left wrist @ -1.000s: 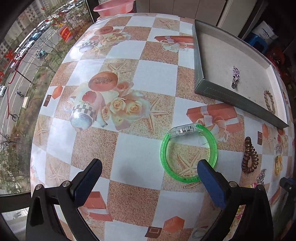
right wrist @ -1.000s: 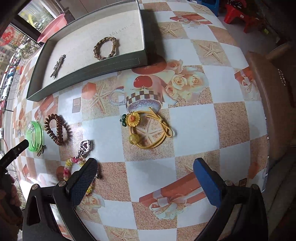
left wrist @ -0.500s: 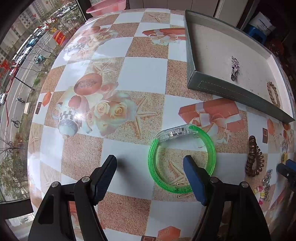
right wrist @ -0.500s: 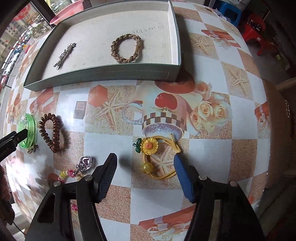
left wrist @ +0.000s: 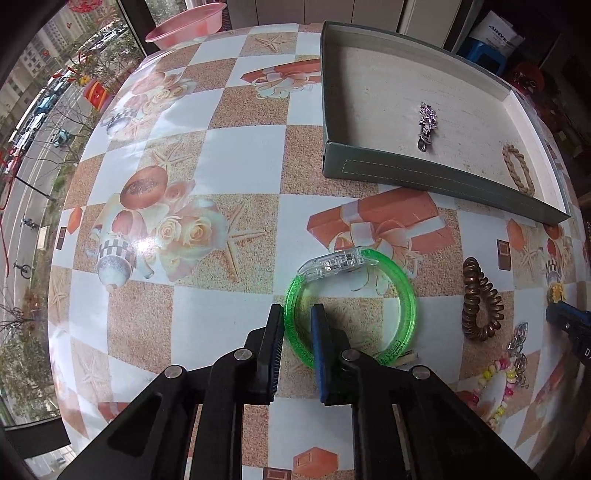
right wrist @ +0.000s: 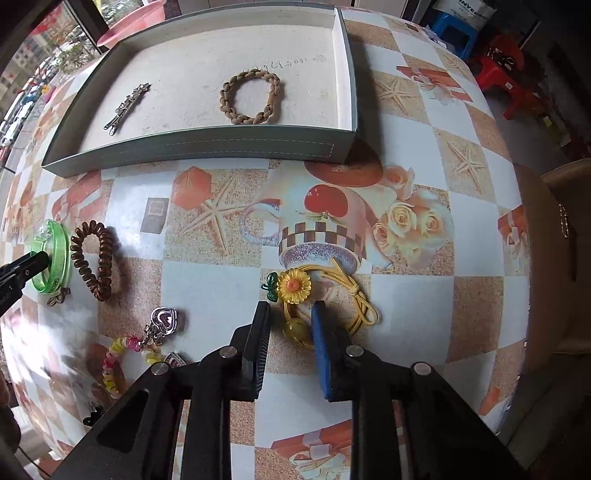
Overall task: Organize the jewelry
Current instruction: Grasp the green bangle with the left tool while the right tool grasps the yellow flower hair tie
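Observation:
A clear green bangle (left wrist: pixel 406 295) with a transparent clasp lies on the patterned table. My left gripper (left wrist: pixel 297 317) points down at it, its jaws closing onto the bangle's near-left rim, one pad inside the ring and one outside. A yellow cord hair tie with a sunflower (right wrist: pixel 294 285) lies further right. My right gripper (right wrist: pixel 291 314) hangs over it with jaws closing; the tie's yellow bead and cord sit between the pads with a gap left on one side. The grey tray (right wrist: pixel 221 149) stands behind, holding a silver hair clip (right wrist: pixel 127 105) and a braided tan bracelet (right wrist: pixel 251 98).
A brown spiral hair tie (left wrist: pixel 480 299) lies right of the bangle. A beaded bracelet with heart charms (right wrist: pixel 122 354) lies near the front edge. A pink basin (left wrist: pixel 184 24) sits at the table's far end. A brown chair (right wrist: pixel 546 258) stands at the right.
Both grippers went from wide open to nearly closed. The left one shifted over the bangle's rim and clamped it; the right one moved over the sunflower tie's bead.

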Tool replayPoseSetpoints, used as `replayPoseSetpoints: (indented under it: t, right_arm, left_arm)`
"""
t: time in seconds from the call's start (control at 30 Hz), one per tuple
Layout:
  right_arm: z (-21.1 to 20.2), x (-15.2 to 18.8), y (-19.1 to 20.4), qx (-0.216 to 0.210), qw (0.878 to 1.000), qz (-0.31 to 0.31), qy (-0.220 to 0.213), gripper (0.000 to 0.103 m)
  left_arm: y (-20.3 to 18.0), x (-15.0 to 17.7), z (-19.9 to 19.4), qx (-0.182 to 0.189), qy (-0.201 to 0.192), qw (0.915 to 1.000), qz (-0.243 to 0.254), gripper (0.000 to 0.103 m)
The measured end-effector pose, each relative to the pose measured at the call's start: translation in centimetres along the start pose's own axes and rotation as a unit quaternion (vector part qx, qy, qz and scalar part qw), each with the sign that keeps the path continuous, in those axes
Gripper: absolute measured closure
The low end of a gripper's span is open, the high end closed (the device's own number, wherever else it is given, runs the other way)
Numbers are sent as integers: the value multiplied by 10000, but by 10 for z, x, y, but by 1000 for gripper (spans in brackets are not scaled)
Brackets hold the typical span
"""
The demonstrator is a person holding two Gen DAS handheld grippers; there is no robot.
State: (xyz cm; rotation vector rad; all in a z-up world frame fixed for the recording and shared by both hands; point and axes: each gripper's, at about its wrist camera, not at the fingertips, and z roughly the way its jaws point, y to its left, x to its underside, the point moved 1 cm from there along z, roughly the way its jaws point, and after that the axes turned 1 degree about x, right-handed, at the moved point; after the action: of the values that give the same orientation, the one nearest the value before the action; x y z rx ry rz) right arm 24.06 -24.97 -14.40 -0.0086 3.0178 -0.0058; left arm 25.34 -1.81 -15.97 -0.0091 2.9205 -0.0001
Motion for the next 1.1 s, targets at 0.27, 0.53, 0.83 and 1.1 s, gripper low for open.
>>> replayPoseSetpoints:
  t: [0.27,0.53,0.83,1.1]
  right_arm:
    - [-5,25,-26,-94,9999,39,58,89]
    - [-21,33,-41,-393,9989,267,-4,89]
    - [-58,27,-47,-747,9957,505,-203,89]
    - [-76,17,-41,-1009,9924,558,-439,89]
  left_arm:
    - [14,5,-15,118,-106,9998,-119,83]
    - [17,14,-47,193,-381,9990,-141,83]
    - [22,17,-79,331,-693,9969,-158,83]
    - [18,-4,-98,468,-930,9946,-54,83]
